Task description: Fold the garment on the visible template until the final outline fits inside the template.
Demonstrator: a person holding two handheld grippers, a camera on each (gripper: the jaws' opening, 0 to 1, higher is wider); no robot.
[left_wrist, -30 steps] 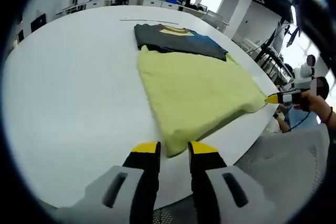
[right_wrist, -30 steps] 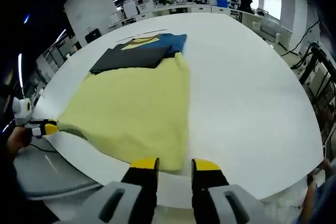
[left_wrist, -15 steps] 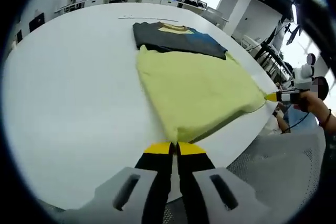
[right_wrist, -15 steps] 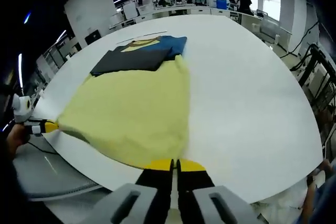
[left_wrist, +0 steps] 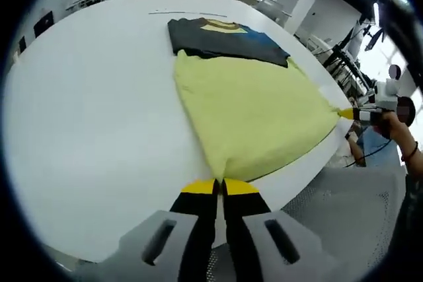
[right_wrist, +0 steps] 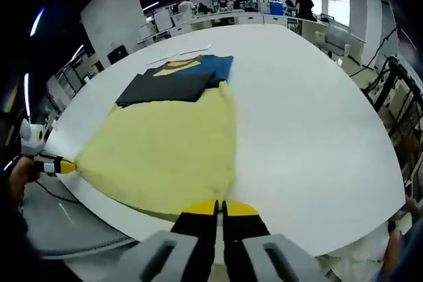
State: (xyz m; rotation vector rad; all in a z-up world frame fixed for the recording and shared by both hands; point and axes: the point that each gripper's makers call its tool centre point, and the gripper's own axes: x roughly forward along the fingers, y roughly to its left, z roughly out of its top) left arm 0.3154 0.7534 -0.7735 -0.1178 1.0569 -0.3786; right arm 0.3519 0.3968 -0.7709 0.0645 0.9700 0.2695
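A yellow-green garment (left_wrist: 254, 113) lies flat on the white round table (left_wrist: 92, 97), its far end touching a dark folded shirt (left_wrist: 225, 37) with blue and yellow parts. My left gripper (left_wrist: 219, 186) is shut on the garment's near corner. At the right, the right gripper (left_wrist: 345, 113) pinches the other near corner. In the right gripper view the same garment (right_wrist: 165, 153) spreads ahead, with the dark shirt (right_wrist: 175, 77) beyond it. My right gripper (right_wrist: 219, 207) is shut on its corner, and the left gripper (right_wrist: 65, 165) holds the far left corner.
The table edge (right_wrist: 344, 229) runs just under both grippers. A thin dark line (left_wrist: 188, 13) marks the table beyond the dark shirt. A grey mesh chair (left_wrist: 344, 209) stands below the edge. A hand (left_wrist: 396, 122) holds the right gripper. Desks and people fill the far background.
Both grippers were open a second ago, straddling the garment's near corners; they have shut on them. The near hem is now drawn taut between the two grippers.
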